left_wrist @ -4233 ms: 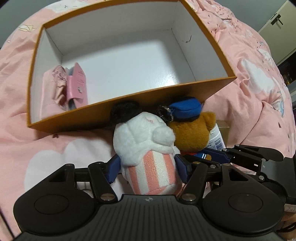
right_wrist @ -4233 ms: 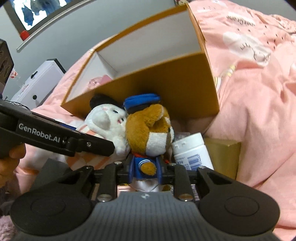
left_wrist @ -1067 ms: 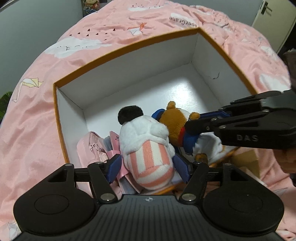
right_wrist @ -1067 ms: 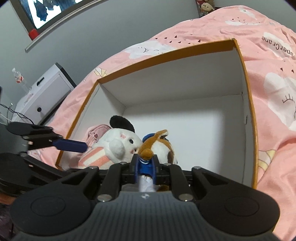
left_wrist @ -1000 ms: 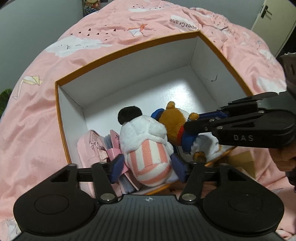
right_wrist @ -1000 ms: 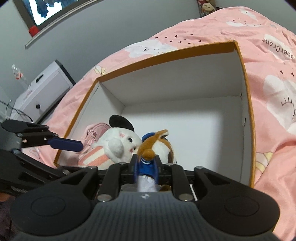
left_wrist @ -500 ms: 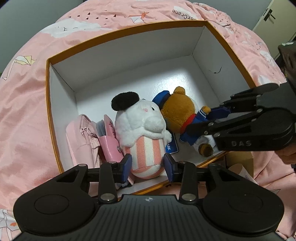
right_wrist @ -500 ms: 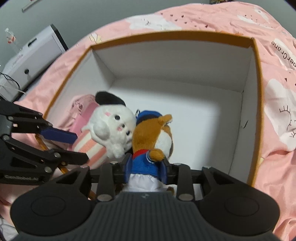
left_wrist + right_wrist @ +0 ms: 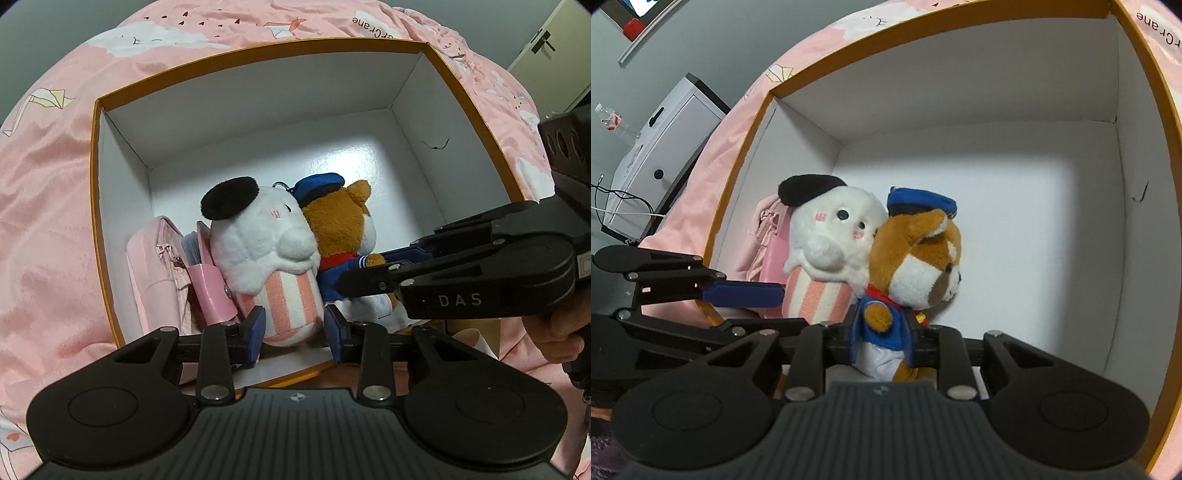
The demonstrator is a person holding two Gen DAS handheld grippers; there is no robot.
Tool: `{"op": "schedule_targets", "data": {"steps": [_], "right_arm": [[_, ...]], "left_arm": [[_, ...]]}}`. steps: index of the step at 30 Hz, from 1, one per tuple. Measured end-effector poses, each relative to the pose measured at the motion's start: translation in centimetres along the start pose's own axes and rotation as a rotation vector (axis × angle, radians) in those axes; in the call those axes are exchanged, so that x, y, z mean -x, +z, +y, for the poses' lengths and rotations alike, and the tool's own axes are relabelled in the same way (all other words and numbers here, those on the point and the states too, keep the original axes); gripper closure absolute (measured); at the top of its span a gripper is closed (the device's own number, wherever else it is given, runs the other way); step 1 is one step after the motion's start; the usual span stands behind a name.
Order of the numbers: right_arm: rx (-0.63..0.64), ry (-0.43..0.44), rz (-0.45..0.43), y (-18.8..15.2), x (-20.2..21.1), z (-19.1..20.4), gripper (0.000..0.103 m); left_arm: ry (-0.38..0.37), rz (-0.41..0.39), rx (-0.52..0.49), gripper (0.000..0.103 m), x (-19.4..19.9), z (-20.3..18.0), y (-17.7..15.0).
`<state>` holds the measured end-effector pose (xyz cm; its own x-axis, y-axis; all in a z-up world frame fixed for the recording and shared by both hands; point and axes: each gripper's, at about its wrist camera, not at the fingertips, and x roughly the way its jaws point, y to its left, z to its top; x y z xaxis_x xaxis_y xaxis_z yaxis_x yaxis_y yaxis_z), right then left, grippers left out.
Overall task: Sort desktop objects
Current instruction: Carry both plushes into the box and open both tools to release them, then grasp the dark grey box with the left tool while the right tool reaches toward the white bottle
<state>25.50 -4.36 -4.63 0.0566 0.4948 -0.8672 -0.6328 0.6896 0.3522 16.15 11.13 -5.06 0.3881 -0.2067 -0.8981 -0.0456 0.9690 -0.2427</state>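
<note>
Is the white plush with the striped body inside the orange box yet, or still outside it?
Inside. The white plush stands within the box walls, between the pink pouch and the brown bear, with the left tool around its base.

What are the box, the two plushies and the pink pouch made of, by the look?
Box: stiff paperboard, matte white inside, orange outside; crisp folded corners.
White plush: fuzzy pile fabric, striped knit-like body, black fuzzy ear.
Bear: short brown plush, blue felt-like cap and jacket.
Pouch: smooth pink, probably faux leather; slight sheen, metal snap on its strap.
</note>
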Motion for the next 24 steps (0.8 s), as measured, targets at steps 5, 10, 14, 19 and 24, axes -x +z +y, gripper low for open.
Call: {"op": "schedule_targets", "data": {"steps": [5,10,14,19,24], "right_arm": [[0.048,-0.026,-0.040,-0.3,0.5,0.7,0.075],[0.108,-0.043,-0.094,-1.1,1.4,1.6,0.069],[0.159,-0.050,-0.158,-1.6,2.6,2.5,0.068],[0.187,-0.031,-0.266,-3.3,5.9,2.4,0.066],[0.212,-0.038,-0.359,-6.0,9.1,2.4,0.066]], "left_arm": [[0.014,-0.018,-0.006,0.063,0.5,-0.1,0.0],[0.022,-0.084,-0.003,0.056,2.0,-0.9,-0.8],[0.038,-0.137,-0.036,0.056,3.3,-2.2,-1.3],[0.009,-0.173,-0.080,0.056,6.2,-3.1,-2.5],[-0.009,-0.104,-0.141,0.056,6.5,-4.6,-3.2]]}}
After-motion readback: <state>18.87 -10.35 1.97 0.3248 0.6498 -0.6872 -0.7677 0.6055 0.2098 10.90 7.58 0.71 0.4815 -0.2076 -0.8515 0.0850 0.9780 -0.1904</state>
